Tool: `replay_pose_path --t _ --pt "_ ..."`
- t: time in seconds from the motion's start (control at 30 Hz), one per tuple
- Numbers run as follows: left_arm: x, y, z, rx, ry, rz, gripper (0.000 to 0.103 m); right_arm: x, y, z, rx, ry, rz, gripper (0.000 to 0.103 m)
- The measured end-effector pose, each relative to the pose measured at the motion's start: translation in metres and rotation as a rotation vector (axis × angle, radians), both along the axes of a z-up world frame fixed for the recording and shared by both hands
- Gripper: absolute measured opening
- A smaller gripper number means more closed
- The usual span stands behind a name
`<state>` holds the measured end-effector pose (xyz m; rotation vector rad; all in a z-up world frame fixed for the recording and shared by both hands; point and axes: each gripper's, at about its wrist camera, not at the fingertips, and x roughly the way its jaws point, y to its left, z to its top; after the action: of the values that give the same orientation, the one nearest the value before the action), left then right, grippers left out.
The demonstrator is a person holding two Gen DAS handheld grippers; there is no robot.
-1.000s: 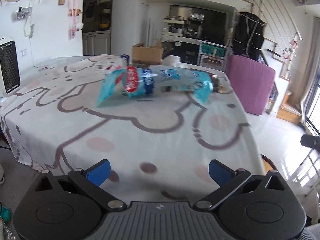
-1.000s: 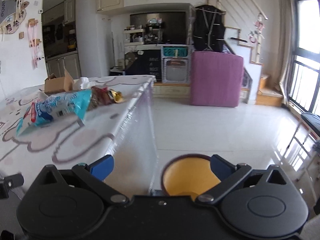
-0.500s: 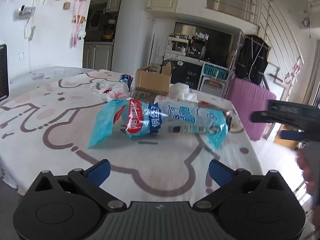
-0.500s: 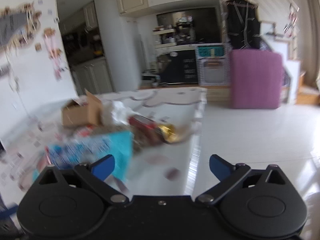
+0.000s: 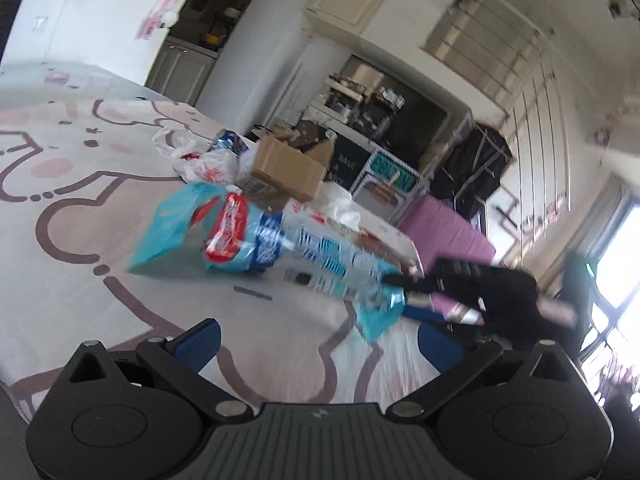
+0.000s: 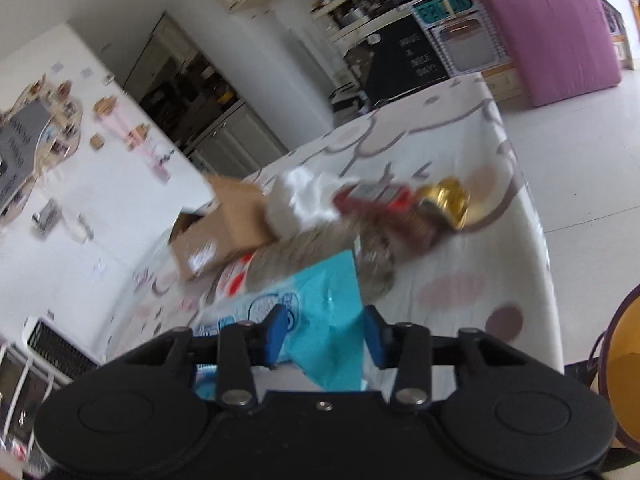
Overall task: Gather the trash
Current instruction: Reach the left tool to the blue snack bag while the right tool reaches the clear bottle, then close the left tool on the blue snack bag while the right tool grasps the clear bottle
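right hand-held gripper [image 6: 325, 334] is closing round the blue bag [image 6: 320, 320] on the worktop [image 6: 452, 280], left hand-held gripper [image 5: 318, 344] wide apart

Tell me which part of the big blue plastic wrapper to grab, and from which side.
Grip the flat teal end flap of the blue wrapper nearest the table edge, coming in low from that edge. The wrapper is long and bulky, while this flap is thin and sticks out. The right gripper is closing with that flap between its jaws. The left gripper stands open, short of the wrapper.
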<state>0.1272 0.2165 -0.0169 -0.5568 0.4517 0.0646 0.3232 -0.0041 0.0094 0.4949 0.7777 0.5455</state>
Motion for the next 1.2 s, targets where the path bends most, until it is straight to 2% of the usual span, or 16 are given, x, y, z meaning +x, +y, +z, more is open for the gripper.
replay_pose_path --t 0.1,0.23,0.37,0.57,0.67,0.87,0.93,1.0,1.03,1.07,1.1,1.17,1.2 --pt "0.003 0.008 -0.001 -0.047 -0.006 0.027 0.103 -0.025 0.001 0.004 0.007 0.005 0.032 0.034" --pt "0.003 0.021 -0.007 -0.172 0.001 0.050 0.103 -0.054 -0.002 0.006 0.029 0.066 0.076 0.031" --pt "0.000 0.028 -0.011 -0.214 -0.004 0.089 0.102 -0.086 0.005 0.009 0.035 0.098 0.157 0.029" --pt "0.000 0.043 -0.022 -0.352 -0.005 0.108 0.101 -0.120 0.014 0.003 0.109 0.211 0.211 0.022" --pt "0.004 0.050 -0.028 -0.404 0.007 0.102 0.097 -0.129 0.020 0.001 0.109 0.217 0.227 0.019" --pt "0.017 0.057 -0.043 -0.522 0.050 0.074 0.078 -0.133 0.021 0.001 0.110 0.219 0.231 0.017" --pt "0.018 0.057 -0.046 -0.529 0.052 0.077 0.063 -0.133 0.020 0.001 0.110 0.219 0.225 0.017" --pt "0.019 0.057 -0.047 -0.526 0.048 0.069 0.054 -0.133 0.019 0.002 0.102 0.214 0.222 0.017" --pt "0.019 0.056 -0.047 -0.519 0.038 0.063 0.047 -0.133 0.019 0.004 0.089 0.206 0.222 0.020" --pt "0.019 0.056 -0.045 -0.504 0.032 0.060 0.045 -0.134 0.020 0.006 0.066 0.193 0.224 0.029" --pt "0.019 0.056 -0.042 -0.478 0.031 0.056 0.042 -0.135 0.020 0.009 0.032 0.172 0.221 0.034" --pt "0.019 0.055 -0.036 -0.427 0.031 0.049 0.036 -0.137 0.018 0.018 -0.022 0.105 0.214 0.044" --pt "0.020 0.055 -0.033 -0.404 0.036 0.046 0.033 -0.136 0.015 0.022 -0.037 0.072 0.211 0.046"
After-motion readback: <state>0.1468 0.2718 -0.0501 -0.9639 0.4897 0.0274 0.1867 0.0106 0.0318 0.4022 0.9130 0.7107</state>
